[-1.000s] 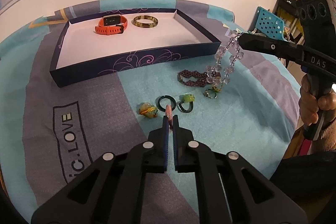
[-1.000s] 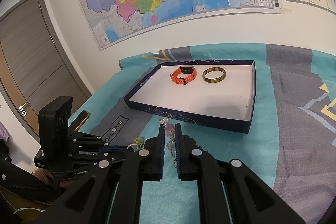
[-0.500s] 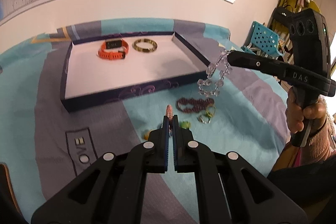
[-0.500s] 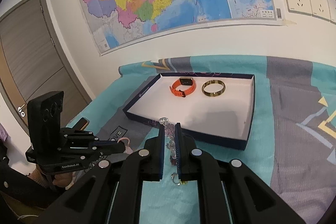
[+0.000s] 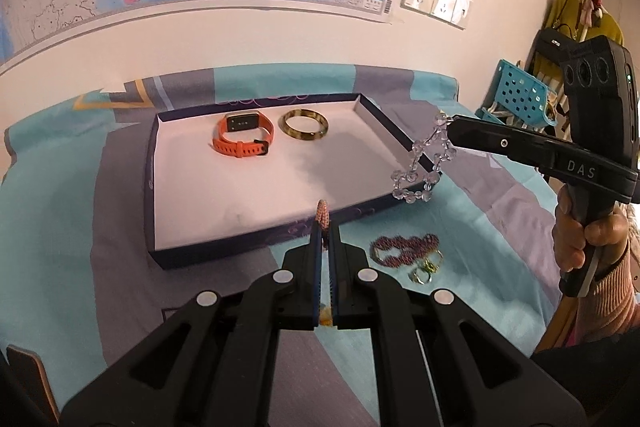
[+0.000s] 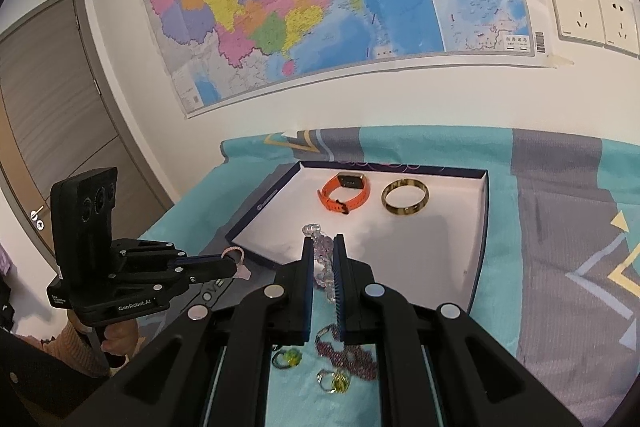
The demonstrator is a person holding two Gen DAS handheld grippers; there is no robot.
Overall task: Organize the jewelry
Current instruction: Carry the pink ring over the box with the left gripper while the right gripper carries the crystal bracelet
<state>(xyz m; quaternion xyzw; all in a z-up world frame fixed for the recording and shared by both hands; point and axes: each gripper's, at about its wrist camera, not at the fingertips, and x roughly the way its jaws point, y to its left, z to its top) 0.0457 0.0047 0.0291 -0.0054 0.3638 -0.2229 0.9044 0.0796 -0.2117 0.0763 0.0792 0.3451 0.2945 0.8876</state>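
Note:
My left gripper is shut on a pink braided band, held in the air just before the front wall of the dark blue box. My right gripper is shut on a clear bead bracelet, which hangs as a loop over the box's right corner. Inside the white-lined box lie an orange watch and a tortoiseshell bangle. On the cloth lie a maroon bead bracelet and small rings.
The box sits on a teal and grey cloth, close to a wall with a map and sockets. A blue perforated basket stands off the right edge, and a door is at the left. A green ring lies under my right gripper.
Both grippers have risen and moved toward the box. The clear bracelet has lifted off the cloth and now hangs free; the pink band has come up from among the rings.

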